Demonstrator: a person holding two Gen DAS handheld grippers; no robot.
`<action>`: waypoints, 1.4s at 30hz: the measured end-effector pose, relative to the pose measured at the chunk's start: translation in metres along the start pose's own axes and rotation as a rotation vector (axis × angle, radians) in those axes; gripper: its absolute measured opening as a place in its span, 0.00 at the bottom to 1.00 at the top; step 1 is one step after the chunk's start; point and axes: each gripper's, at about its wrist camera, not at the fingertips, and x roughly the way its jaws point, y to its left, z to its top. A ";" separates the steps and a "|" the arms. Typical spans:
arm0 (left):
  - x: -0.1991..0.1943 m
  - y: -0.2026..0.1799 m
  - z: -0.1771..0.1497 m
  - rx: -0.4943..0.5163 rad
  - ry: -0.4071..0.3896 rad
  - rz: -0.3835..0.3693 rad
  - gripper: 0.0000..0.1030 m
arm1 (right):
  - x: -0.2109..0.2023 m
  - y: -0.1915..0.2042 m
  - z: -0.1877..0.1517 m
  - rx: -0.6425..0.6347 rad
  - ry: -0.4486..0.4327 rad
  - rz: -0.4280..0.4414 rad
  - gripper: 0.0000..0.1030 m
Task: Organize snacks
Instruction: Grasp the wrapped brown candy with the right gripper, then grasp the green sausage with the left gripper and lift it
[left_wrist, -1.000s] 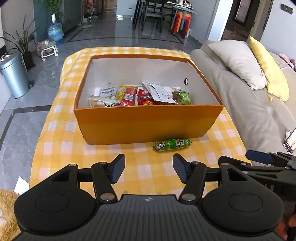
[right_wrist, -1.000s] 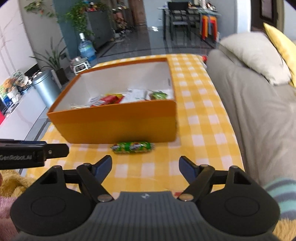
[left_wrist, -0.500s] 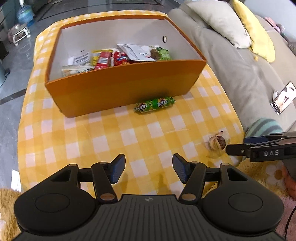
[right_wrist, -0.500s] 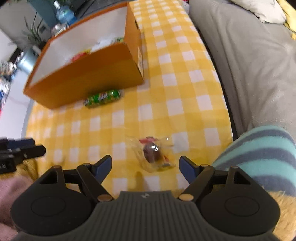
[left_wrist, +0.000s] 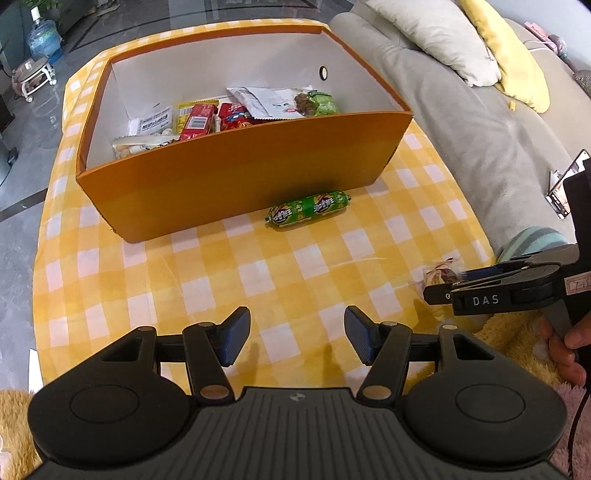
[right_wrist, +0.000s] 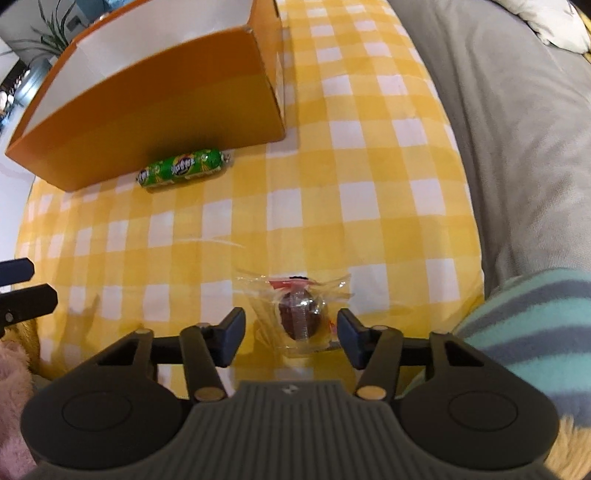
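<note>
The small brown snack sealed in a crinkly clear plastic wrapper (right_wrist: 300, 320) lies on the yellow-and-white checked cloth of the counter (right_wrist: 369, 155), close to the near edge and beside your striped teal sleeve (right_wrist: 532, 325). A second ago it was not between any fingers; now your right hand-held gripper (right_wrist: 291, 338) has dropped down over it and its jaws have just been closing, so the wrapper sits squarely between the two dark pads. They stand apart, with a little gap showing on either side of the brown lump, and they do not appear to press on it yet, though the right pad is very near the wrapper's edge. That puts you in the middle of the pick: a bit more closing should pinch it, and the loose film may slip or crumple, so aim for the solid centre. Further out, the green sausage-shaped snack in a printed wrapper (left_wrist: 308, 208) rests against the front wall of the open orange cardboard box (left_wrist: 240, 166), which already holds several packets. Your left hand-held gripper (left_wrist: 295, 341) hovers over bare cloth, jaws wide and empty, as before.
</note>
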 end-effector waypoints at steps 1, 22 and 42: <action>0.001 0.001 0.000 -0.001 0.001 0.002 0.67 | 0.002 0.001 0.001 -0.007 0.004 -0.006 0.47; 0.042 -0.039 0.051 0.243 -0.124 0.136 0.66 | 0.001 -0.007 0.029 0.032 -0.191 0.087 0.31; 0.102 -0.058 0.048 0.553 -0.042 0.168 0.50 | 0.017 -0.017 0.034 0.092 -0.168 0.154 0.31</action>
